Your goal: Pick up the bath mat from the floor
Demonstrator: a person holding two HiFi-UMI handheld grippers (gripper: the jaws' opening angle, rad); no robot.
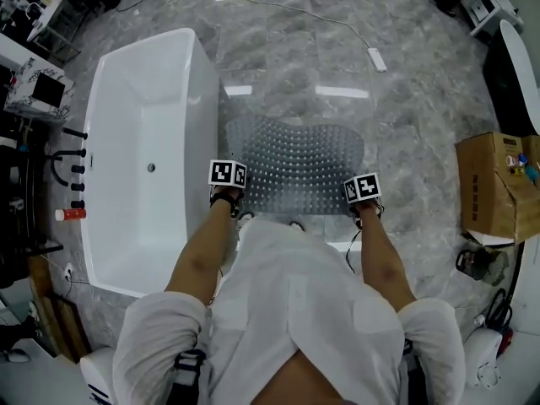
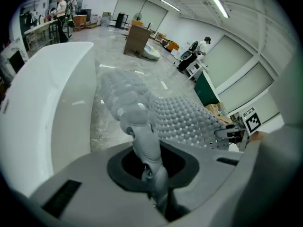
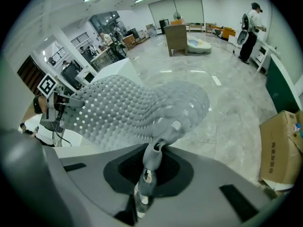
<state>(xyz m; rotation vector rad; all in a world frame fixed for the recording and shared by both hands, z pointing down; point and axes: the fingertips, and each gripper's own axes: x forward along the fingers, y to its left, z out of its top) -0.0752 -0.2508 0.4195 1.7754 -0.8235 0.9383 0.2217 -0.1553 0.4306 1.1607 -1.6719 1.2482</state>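
1. In the head view, the grey studded bath mat (image 1: pixel 295 154) lay spread just beside the white bathtub (image 1: pixel 143 83), on its long side. My left gripper (image 1: pixel 229 186) held the mat's near corner closest to the bathtub. My right gripper (image 1: pixel 363 194) held the near corner farther from it. A cardboard box (image 1: pixel 494 184) stood well apart from the bathtub, beyond the mat.
2. In the left gripper view, my left gripper (image 2: pixel 154 178) was clenched on a bunched corner of the mat (image 2: pixel 184 119), which arched up off the floor (image 2: pixel 106 122) alongside the bathtub (image 2: pixel 42 112).
3. In the right gripper view, my right gripper (image 3: pixel 144 178) was clamped on the opposite corner. The mat (image 3: pixel 132 108) sagged between both grippers, and I could not tell whether its far edge touched the floor.
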